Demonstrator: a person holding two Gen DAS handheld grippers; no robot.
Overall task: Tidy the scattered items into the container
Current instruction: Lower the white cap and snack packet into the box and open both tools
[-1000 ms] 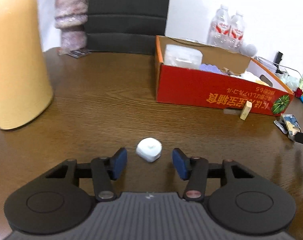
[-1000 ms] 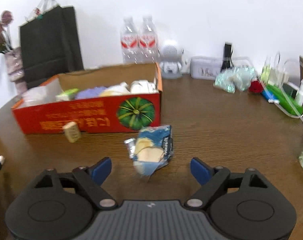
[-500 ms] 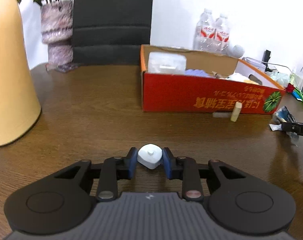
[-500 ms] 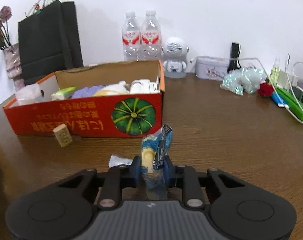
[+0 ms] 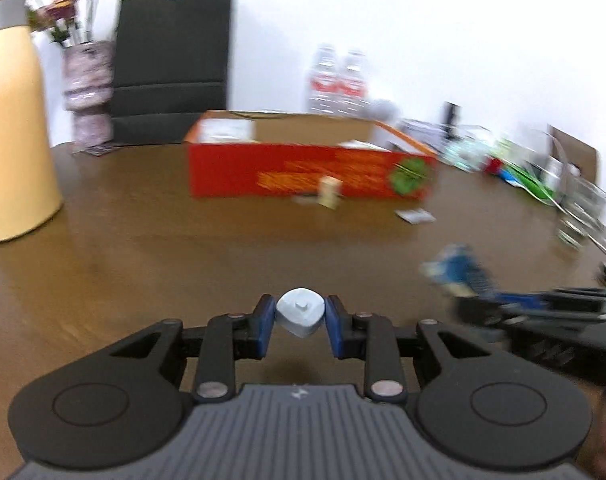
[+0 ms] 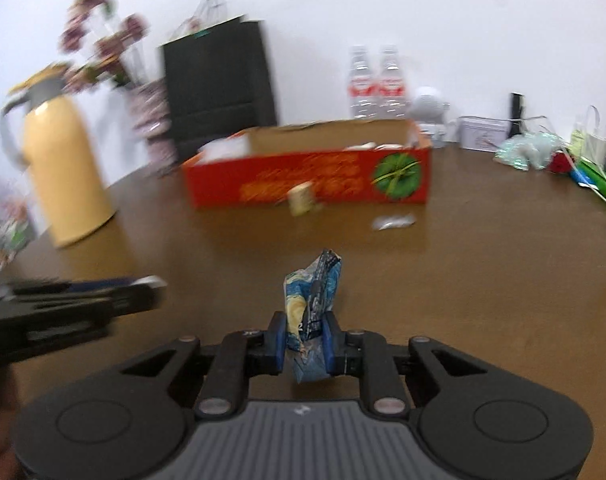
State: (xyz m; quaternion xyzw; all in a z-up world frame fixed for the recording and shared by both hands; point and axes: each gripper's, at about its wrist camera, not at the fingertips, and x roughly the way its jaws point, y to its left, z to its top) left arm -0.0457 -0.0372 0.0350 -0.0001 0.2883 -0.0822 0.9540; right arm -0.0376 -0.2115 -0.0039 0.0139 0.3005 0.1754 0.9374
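My left gripper (image 5: 299,309) is shut on a small white rounded piece (image 5: 301,320), held above the brown table. My right gripper (image 6: 303,322) grips a crumpled blue snack packet (image 6: 315,284) that stands up between its pads, its jaws still closing on it. The red cardboard box (image 5: 303,176) (image 6: 303,180) sits further back with several items inside. A small wooden block (image 5: 329,196) (image 6: 301,200) and a silver wrapper (image 5: 417,216) (image 6: 395,222) lie in front of the box. Each gripper shows blurred at the edge of the other's view.
A tall yellow thermos (image 5: 15,120) (image 6: 67,168) stands at the left. Behind are a flower vase (image 5: 89,108), a black bag (image 5: 171,64) and two water bottles (image 6: 377,84). Cluttered bags and cables (image 6: 563,160) fill the far right.
Both grippers closed, the left on the white piece and the right on the blue packet, then lifted them and pulled back from the box. The views are now motion-blurred.
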